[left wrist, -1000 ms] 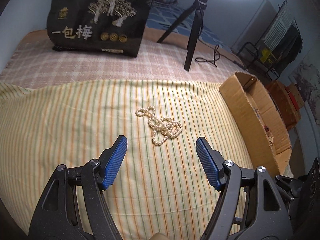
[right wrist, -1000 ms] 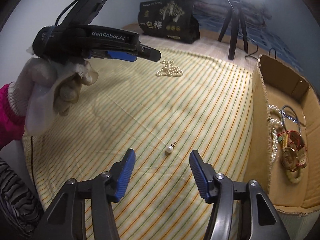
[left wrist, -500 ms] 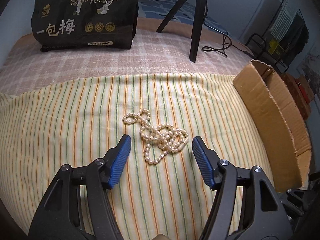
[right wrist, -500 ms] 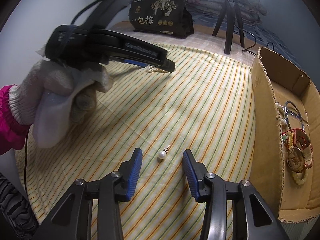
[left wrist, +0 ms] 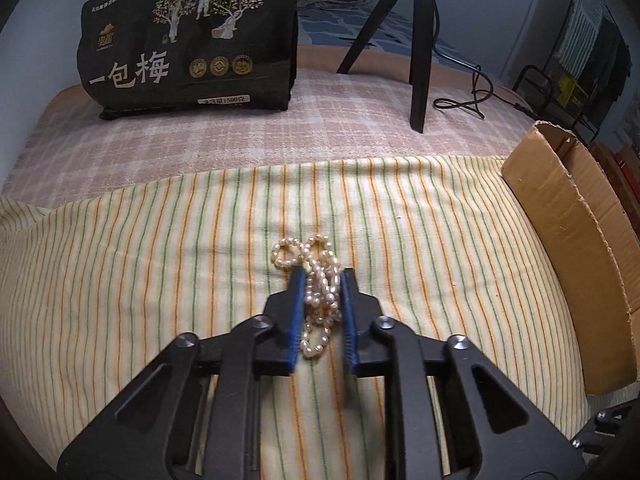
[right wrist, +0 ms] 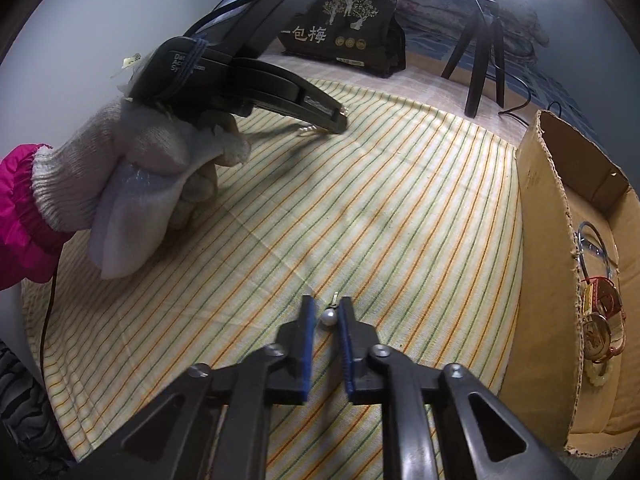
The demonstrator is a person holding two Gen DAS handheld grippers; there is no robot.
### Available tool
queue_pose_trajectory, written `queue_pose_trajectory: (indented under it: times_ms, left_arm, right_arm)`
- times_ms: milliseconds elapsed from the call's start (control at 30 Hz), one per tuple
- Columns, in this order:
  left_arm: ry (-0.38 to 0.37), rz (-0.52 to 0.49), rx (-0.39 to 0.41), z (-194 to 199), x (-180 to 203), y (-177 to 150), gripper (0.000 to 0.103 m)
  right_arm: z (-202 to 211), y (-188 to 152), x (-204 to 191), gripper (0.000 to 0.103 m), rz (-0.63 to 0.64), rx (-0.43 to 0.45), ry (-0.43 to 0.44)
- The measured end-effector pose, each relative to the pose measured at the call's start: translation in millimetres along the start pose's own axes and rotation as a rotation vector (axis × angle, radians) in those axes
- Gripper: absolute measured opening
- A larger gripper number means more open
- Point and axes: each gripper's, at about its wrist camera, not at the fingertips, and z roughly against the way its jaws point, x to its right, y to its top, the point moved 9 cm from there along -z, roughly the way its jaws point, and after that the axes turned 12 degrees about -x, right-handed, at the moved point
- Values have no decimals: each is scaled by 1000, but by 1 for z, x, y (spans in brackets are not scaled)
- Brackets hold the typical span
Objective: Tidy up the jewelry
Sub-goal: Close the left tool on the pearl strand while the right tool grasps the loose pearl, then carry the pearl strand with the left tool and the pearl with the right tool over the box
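Note:
A tangled pearl necklace (left wrist: 320, 296) lies on the striped cloth (left wrist: 160, 260). My left gripper (left wrist: 322, 276) is closing on it, and its blue pads press the bunched beads from both sides; one loop sticks out beyond the tips. In the right wrist view the left gripper (right wrist: 340, 122) points down at the cloth, held by a gloved hand (right wrist: 152, 168). My right gripper (right wrist: 326, 304) is closing on a small pearl earring (right wrist: 328, 317), which sits pinched between its pad tips with the post pointing away.
An open cardboard box (right wrist: 544, 240) stands at the cloth's right edge and holds bracelets and a watch (right wrist: 600, 320). A black printed bag (left wrist: 192, 40) and a tripod (left wrist: 418, 40) with a cable stand at the back on the checked cover.
Both grippers went from wide open to shut. The left one moved forward and down onto the necklace. The right one stayed in place and its jaws shut around the earring.

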Motion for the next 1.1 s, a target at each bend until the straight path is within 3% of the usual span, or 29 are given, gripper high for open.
queue_pose_trajectory:
  times_ms: [267,667,1100]
  left_arm:
    - [-35,43,-17,13,-11,-5,8]
    - [-93,87,54,75,-13,-11,7]
    - [-133,20,125,135,36,-10,7]
  right_arm:
    - [8,-2,3,6,-33,17,31]
    - [64,-2,16,6,-65,127,39]
    - [140,-30,50,6,-166,242,-3]
